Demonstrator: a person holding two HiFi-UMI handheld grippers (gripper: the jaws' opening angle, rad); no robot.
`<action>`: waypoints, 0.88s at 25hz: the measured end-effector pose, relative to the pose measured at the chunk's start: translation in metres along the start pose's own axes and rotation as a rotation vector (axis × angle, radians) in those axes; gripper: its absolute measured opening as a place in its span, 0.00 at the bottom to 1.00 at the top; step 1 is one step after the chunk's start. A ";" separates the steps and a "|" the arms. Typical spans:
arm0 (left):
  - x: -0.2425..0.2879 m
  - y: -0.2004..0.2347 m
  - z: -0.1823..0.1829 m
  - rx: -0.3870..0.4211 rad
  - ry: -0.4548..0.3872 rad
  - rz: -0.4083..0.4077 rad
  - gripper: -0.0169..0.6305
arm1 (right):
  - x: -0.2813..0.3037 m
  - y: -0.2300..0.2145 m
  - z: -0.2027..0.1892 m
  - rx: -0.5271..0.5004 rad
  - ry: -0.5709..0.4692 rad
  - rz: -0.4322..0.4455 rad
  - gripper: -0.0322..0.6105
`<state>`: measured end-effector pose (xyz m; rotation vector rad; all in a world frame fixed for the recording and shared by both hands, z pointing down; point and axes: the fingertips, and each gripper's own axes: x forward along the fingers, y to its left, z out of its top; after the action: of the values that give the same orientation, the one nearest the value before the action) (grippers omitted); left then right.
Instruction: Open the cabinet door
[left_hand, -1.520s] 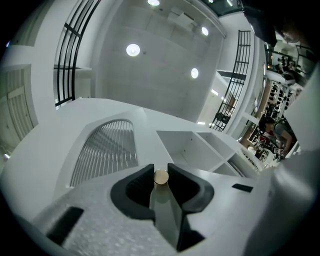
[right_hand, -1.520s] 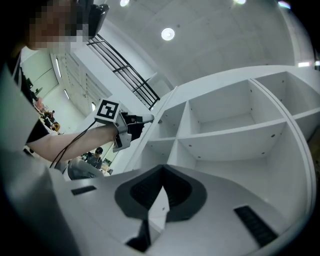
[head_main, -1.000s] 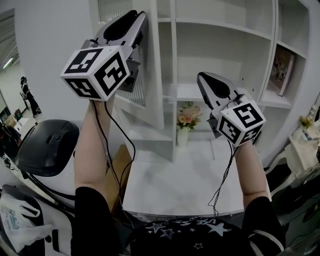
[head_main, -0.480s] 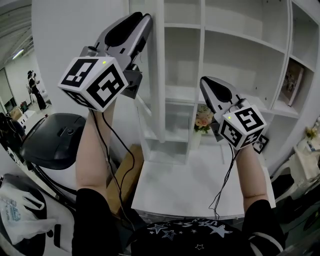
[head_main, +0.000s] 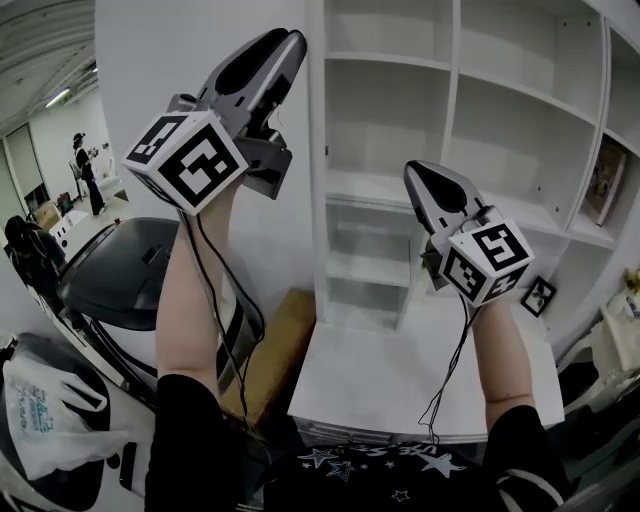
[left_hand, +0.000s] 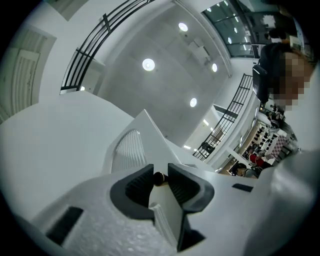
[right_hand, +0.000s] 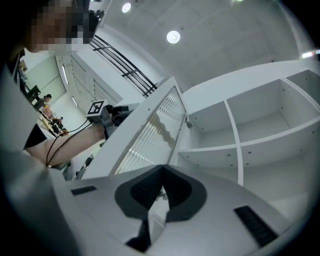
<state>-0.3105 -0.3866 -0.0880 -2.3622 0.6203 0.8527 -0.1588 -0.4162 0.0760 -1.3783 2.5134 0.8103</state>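
The white cabinet door (head_main: 316, 150) stands swung out, edge-on in the head view. Its ribbed glass panel (left_hand: 127, 150) shows in the left gripper view and also in the right gripper view as ribbed glass (right_hand: 150, 140). My left gripper (head_main: 290, 40) is raised at the door's free edge. There the left gripper (left_hand: 160, 176) is shut on the small dark door knob (left_hand: 159, 178), one pad on each side. My right gripper (head_main: 415, 172) hangs lower right before the open shelves (head_main: 500, 130). Its jaws (right_hand: 161, 192) are shut with nothing between them.
A white table top (head_main: 400, 380) lies below the shelves. A cardboard box (head_main: 280, 340) and a black round-lidded unit (head_main: 130, 280) stand at lower left. A small picture frame (head_main: 540, 295) and a book (head_main: 605, 185) sit at right. People (head_main: 85, 165) stand far left.
The door has swung further out, from angled to edge-on, with my left gripper holding its knob. The right gripper moved along with it, staying shut. The flower vase is out of sight.
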 end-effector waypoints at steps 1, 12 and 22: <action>0.000 0.002 -0.001 0.000 0.000 0.000 0.18 | 0.001 0.001 -0.001 0.002 -0.001 0.002 0.06; -0.040 0.051 0.014 -0.026 -0.040 0.073 0.14 | 0.015 0.022 -0.017 0.050 0.028 -0.022 0.06; -0.051 0.059 0.017 0.000 -0.043 0.097 0.14 | 0.028 0.049 -0.007 0.037 0.016 0.017 0.06</action>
<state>-0.3872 -0.4082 -0.0840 -2.3232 0.7224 0.9432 -0.2136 -0.4196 0.0899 -1.3593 2.5425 0.7543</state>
